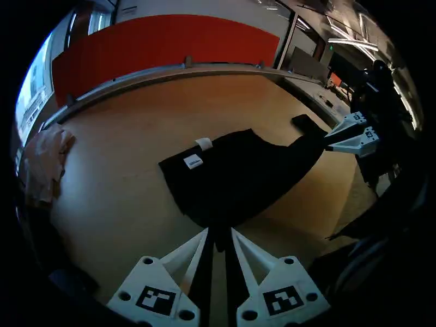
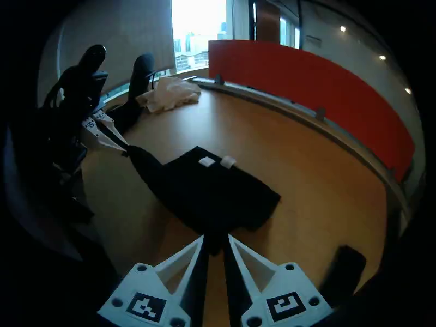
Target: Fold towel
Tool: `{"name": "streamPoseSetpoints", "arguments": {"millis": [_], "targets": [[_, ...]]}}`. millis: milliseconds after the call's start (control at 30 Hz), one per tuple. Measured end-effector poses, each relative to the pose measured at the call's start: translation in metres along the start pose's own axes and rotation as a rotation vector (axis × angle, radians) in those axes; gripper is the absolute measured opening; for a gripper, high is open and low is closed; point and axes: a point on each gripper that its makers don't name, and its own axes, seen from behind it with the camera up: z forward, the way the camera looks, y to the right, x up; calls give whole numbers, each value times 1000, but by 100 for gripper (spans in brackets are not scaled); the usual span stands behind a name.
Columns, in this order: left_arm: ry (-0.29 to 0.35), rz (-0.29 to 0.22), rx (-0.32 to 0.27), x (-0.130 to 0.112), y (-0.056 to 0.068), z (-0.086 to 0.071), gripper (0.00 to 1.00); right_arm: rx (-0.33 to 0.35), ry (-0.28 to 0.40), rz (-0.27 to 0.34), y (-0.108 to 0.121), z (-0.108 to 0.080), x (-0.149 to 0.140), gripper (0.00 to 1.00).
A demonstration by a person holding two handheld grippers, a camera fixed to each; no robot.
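Observation:
A black towel (image 1: 240, 174) lies spread on the wooden table (image 1: 136, 125), with two white tags (image 1: 193, 161) near its far edge. My left gripper (image 1: 219, 240) is shut on the towel's near corner, which is lifted slightly. Off to the right, my right gripper (image 1: 328, 140) pinches another corner and pulls it into a point. In the right gripper view, that right gripper (image 2: 216, 242) is shut on the towel (image 2: 212, 191), and the left gripper (image 2: 125, 150) holds the stretched corner at the left. The white tags (image 2: 206, 161) sit at the towel's far edge.
A pale crumpled cloth (image 1: 46, 163) (image 2: 169, 92) lies at one end of the table. A red partition (image 1: 163, 49) (image 2: 305, 82) runs along the table's far side. Dark office chairs (image 2: 141, 68) stand by the window. A small dark object (image 2: 343, 267) rests near the table edge.

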Motion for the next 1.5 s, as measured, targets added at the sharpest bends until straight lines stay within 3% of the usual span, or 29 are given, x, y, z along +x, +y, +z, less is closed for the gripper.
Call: {"name": "streamPoseSetpoints", "arguments": {"millis": [267,667,1267,1500], "targets": [[3,-17,-14,-1,5,-5,13,8,0,2,-4,-10,0,17],[9,-7,4,8,-2,4,13,1,-6,-2,1,-1,3,17],[10,6,40,35,-34,41,13,-49,-41,22,47,42,17,17],[-3,-8,40,37,-39,56,13,-62,-62,28,59,53,12,17]]}}
